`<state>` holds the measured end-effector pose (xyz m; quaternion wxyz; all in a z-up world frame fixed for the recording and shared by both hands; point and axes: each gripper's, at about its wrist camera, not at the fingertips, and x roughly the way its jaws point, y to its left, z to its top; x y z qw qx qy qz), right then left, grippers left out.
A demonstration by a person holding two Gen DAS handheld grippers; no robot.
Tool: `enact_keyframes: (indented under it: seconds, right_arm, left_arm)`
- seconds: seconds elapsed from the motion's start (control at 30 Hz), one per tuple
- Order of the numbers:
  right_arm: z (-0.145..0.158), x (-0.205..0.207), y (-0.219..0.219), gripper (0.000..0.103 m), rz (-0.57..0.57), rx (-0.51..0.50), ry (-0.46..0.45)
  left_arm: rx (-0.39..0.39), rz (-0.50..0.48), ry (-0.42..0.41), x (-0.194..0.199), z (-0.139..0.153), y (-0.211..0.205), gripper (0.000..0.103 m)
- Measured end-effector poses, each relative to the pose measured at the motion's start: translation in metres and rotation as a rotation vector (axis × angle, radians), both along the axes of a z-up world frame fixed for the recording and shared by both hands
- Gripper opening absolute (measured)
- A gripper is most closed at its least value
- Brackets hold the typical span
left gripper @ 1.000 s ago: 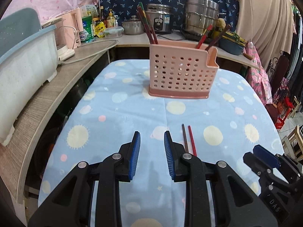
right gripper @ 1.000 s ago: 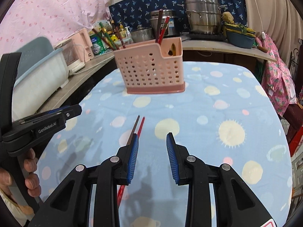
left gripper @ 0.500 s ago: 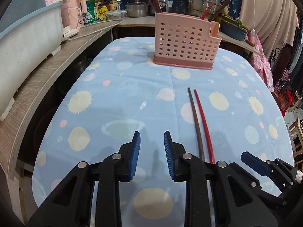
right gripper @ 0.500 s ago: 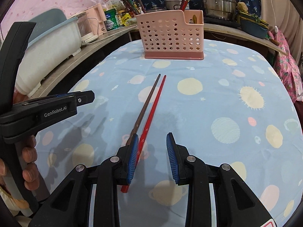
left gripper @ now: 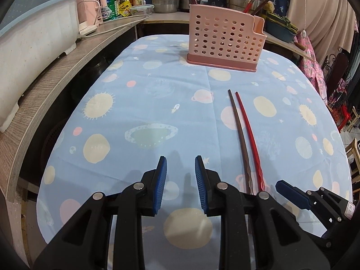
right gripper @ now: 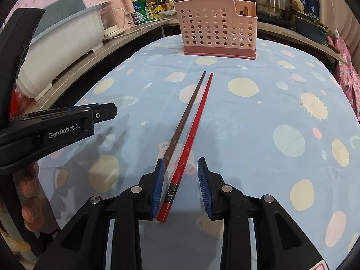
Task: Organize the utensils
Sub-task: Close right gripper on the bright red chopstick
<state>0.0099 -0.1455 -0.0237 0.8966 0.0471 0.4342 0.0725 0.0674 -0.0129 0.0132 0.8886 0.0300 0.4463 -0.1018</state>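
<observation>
Two chopsticks lie side by side on the blue planet-print tablecloth (left gripper: 157, 112), a red chopstick (right gripper: 198, 121) and a brown chopstick (right gripper: 186, 114) just to its left, almost touching. Their long axes run nearly parallel, from the near edge of the table toward the pink utensil holder (right gripper: 216, 29). The thin tips point to the holder and stop well short of it; the thick ends point back to the person.

The step in hand looks like the approach for a pick-up. The right gripper (right gripper: 182, 182) hangs low over the thick ends with its jaws partly open; the red chopstick's end lies between the pads, nearer the left one, and is not pinched. The brown one runs under or beside the left pad; I cannot tell which. The left gripper (left gripper: 181, 183) is partly open too, empty, over bare cloth to the left of the pair.

I judge the next move needs the right jaws lowered and centred on one chopstick before closing.
</observation>
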Motion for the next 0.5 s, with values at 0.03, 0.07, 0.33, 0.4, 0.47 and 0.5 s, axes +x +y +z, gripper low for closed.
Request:
enact_keyframes:
  seconds: [0.03, 0.07, 0.33, 0.4, 0.47, 0.5]
  right_arm:
    - [-0.001, 0.000, 0.001, 0.030, 0.001, -0.002, 0.003]
    - [-0.002, 0.000, 0.002, 0.030, 0.000, -0.004, 0.006]
    - [-0.009, 0.000, -0.003, 0.016, -0.024, -0.019, 0.011]
    - [-0.010, -0.001, -0.008, 0.008, -0.041, -0.021, 0.011]
    - [-0.010, -0.002, -0.014, 0.007, -0.059, -0.013, 0.012]
    - [-0.010, -0.002, -0.018, 0.006, -0.068, -0.012, 0.012]
  left_arm:
    - [0.001, -0.002, 0.001, -0.001, -0.001, 0.000, 0.025]
    - [0.002, -0.003, 0.002, -0.001, -0.001, 0.000, 0.025]
    - [-0.001, -0.012, 0.005, -0.002, -0.003, -0.003, 0.025]
    - [0.001, -0.017, 0.008, -0.002, -0.004, -0.005, 0.025]
    - [0.003, -0.021, 0.011, -0.003, -0.005, -0.007, 0.025]
    - [0.003, -0.023, 0.012, -0.003, -0.005, -0.008, 0.025]
